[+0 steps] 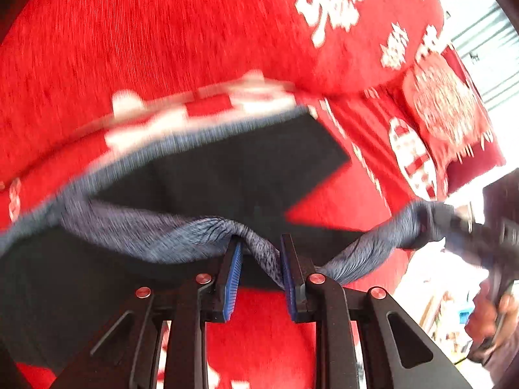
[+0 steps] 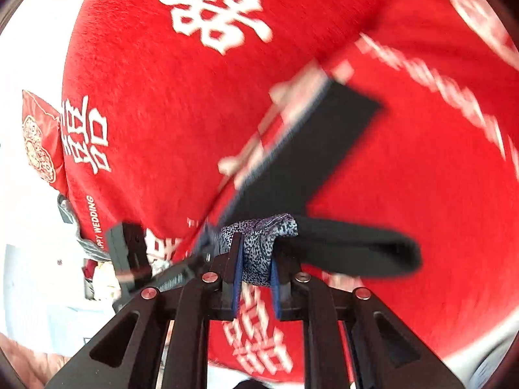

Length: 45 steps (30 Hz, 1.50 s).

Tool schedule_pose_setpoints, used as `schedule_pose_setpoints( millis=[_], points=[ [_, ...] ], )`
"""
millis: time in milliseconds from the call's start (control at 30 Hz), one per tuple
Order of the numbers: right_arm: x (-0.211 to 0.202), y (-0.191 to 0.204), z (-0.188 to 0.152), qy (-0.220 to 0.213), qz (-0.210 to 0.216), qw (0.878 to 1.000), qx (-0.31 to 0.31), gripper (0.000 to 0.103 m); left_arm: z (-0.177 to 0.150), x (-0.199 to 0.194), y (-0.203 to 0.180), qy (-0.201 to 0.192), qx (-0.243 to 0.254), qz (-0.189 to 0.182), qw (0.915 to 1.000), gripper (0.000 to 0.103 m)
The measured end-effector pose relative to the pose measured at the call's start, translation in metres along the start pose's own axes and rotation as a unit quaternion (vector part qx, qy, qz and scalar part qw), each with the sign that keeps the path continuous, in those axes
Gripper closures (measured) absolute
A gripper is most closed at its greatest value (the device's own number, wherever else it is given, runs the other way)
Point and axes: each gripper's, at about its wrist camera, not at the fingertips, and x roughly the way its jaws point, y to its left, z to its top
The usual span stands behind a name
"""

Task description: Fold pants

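I have the left gripper (image 1: pixel 261 256) and right gripper (image 2: pixel 256 259) each clamped on the grey waistband (image 1: pixel 155 236) so the black pants (image 1: pixel 227 168) hang stretched, probably lifted, over the red blanket (image 1: pixel 162 32), ready to fold

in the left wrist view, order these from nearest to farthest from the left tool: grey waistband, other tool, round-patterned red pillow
1. Grey waistband: clamped in the left tool, so touching it.
2. Other tool: low at the right edge, gripping the same waistband further along.
3. Red pillow: upper right, beyond the pants, at the far edge of the red blanket.
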Motion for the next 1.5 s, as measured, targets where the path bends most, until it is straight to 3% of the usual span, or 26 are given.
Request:
schedule_pose_setpoints(
  millis=[67,200,267,300,333,367,433,500,567,667,767,800,833,900,967,1067,1100,1267,1300,1333,1367,1500],
  points=[
    [0.008,0.006,0.045,0.01,0.0,1.0,-0.017,0.087,0.022,-0.008,0.002,-0.03,-0.008,0.026,0.9992,0.044],
    [0.047,0.005,0.126,0.039,-0.016,0.999,-0.031,0.083,0.055,-0.026,0.021,-0.069,-0.019,0.077,0.9944,0.038],
    [0.064,-0.009,0.147,0.046,-0.038,0.998,-0.017,0.078,0.06,-0.017,0.028,-0.074,-0.029,0.108,0.991,0.034],
    [0.075,-0.016,0.158,0.053,-0.048,0.997,-0.005,0.063,0.059,-0.009,0.035,-0.068,-0.036,0.123,0.9893,0.034],
    [0.087,-0.026,0.167,0.063,-0.061,0.996,0.005,0.031,0.058,-0.002,0.039,-0.06,-0.043,0.131,0.9887,0.034],
    [0.095,-0.031,0.171,0.071,-0.075,0.995,0.008,0.018,0.054,0.008,0.048,-0.045,-0.054,0.141,0.9874,0.034],
    [0.104,-0.038,0.174,0.078,-0.102,0.992,-0.004,0.015,0.043,0.03,0.062,-0.015,-0.074,0.172,0.9822,0.034],
    [0.097,-0.042,0.167,0.071,-0.1,0.992,-0.009,0.018,0.029,0.053,0.076,0.015,-0.093,0.204,0.9743,0.034],
    [0.082,-0.055,0.15,0.061,-0.098,0.993,0.007,0.027,0.015,0.063,0.085,0.03,-0.112,0.215,0.9699,0.034],
    [0.073,-0.08,0.127,0.066,-0.092,0.993,0.036,0.037,0.006,0.069,0.097,0.034,-0.142,0.219,0.9648,0.034],
    [0.092,-0.1,0.124,0.083,-0.09,0.99,0.068,0.049,0.009,0.069,0.098,0.035,-0.142,0.228,0.9625,0.034],
    [0.101,-0.104,0.124,0.084,-0.08,0.99,0.083,0.093,0.011,0.068,0.097,0.036,-0.136,0.235,0.9618,0.034],
    [0.105,-0.104,0.124,0.081,-0.078,0.99,0.087,0.098,0.013,0.068,0.095,0.036,-0.128,0.244,0.9605,0.034],
    [0.096,-0.098,0.12,0.051,-0.065,0.993,0.079,0.098,0.015,0.067,0.094,0.035,-0.116,0.263,0.9572,0.034],
    [0.087,-0.103,0.11,0.051,-0.085,0.991,0.087,0.098,0.015,0.068,0.1,0.041,-0.122,0.273,0.9533,0.034],
    [0.077,-0.117,0.093,0.068,-0.118,0.986,0.093,0.077,0.014,0.068,0.109,0.04,-0.144,0.266,0.9523,0.034],
    [0.073,-0.12,0.09,0.066,-0.116,0.987,0.094,0.062,0.014,0.067,0.108,0.038,-0.142,0.269,0.9517,0.034],
    [0.083,-0.132,0.099,0.03,-0.048,0.99,0.131,0.056,0.018,0.071,0.101,0.036,-0.134,0.284,0.9488,0.034],
    [0.091,-0.133,0.102,0.031,-0.043,0.989,0.139,0.059,0.019,0.072,0.101,0.036,-0.134,0.285,0.9484,0.034],
    [0.096,-0.13,0.108,0.032,-0.04,0.988,0.143,0.083,0.022,0.074,0.099,0.038,-0.135,0.287,0.9477,0.034],
    [0.1,-0.125,0.113,0.042,-0.045,0.987,0.145,0.09,0.024,0.071,0.098,0.038,-0.136,0.287,0.9474,0.034],
    [0.082,-0.095,0.124,0.037,-0.055,0.994,0.087,0.091,0.03,0.07,0.085,0.026,-0.127,0.288,0.9487,0.034]
  ],
)
